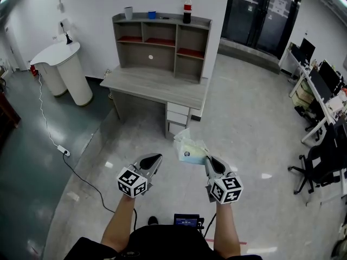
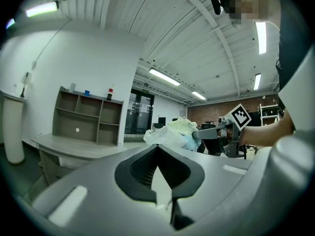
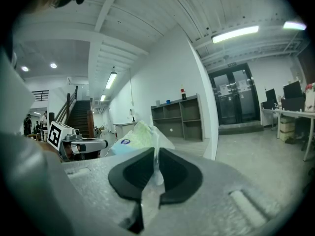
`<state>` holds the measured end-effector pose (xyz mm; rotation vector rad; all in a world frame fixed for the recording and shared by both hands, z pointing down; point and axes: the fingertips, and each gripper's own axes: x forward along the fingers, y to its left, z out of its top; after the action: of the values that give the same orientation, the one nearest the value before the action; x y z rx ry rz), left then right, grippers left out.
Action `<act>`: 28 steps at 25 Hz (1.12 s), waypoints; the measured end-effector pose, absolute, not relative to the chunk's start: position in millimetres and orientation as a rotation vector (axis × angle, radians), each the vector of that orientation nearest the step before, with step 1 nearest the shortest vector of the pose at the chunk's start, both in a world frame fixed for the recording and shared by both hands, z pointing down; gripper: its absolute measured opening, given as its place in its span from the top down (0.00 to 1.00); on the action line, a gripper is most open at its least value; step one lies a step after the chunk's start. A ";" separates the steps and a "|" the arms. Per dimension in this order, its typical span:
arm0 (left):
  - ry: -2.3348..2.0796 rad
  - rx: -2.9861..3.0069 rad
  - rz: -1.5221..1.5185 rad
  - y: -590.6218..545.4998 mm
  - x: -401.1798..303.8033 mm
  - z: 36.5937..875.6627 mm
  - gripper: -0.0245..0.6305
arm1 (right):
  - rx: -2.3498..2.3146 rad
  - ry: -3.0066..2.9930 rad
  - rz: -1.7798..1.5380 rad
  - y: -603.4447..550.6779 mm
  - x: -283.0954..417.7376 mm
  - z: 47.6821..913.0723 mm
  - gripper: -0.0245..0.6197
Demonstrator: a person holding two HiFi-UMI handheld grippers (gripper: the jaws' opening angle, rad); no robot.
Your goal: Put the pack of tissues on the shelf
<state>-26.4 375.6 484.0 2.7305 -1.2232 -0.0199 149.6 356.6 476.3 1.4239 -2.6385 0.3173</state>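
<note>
- We see the right gripper (image 1: 210,161) clamped on the clear wrapper of the soft pale green-and-blue pack of tissues (image 1: 191,148), held in the air near us.
- The left gripper (image 1: 155,159), just left of the pack, has its jaws together on nothing.
- The grey wooden shelf unit (image 1: 162,37) stands far ahead on a grey desk (image 1: 157,85), well apart from the pack.

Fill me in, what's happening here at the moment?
A person stands holding a gripper in each hand. The right gripper is shut on the wrapper edge of the pack of tissues, held in the air. The left gripper is shut and empty beside it. The shelf on the desk is some way ahead, so the pack is not yet placed.
</note>
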 end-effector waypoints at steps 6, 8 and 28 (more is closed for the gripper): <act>-1.252 2.703 -0.006 376.8 -14.3 486.7 0.96 | 1.396 -2.658 0.328 358.3 161.6 480.2 0.92; -1.257 2.696 0.002 376.8 -8.9 487.3 0.96 | 1.389 -2.663 0.332 357.8 167.1 481.1 0.92; -1.289 2.683 0.105 364.7 8.7 503.7 0.98 | 1.343 -2.671 0.367 338.3 177.4 499.0 0.92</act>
<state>8.7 364.7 503.7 2.6832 -1.2885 0.1051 177.4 338.3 499.0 1.3425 -2.6707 0.3671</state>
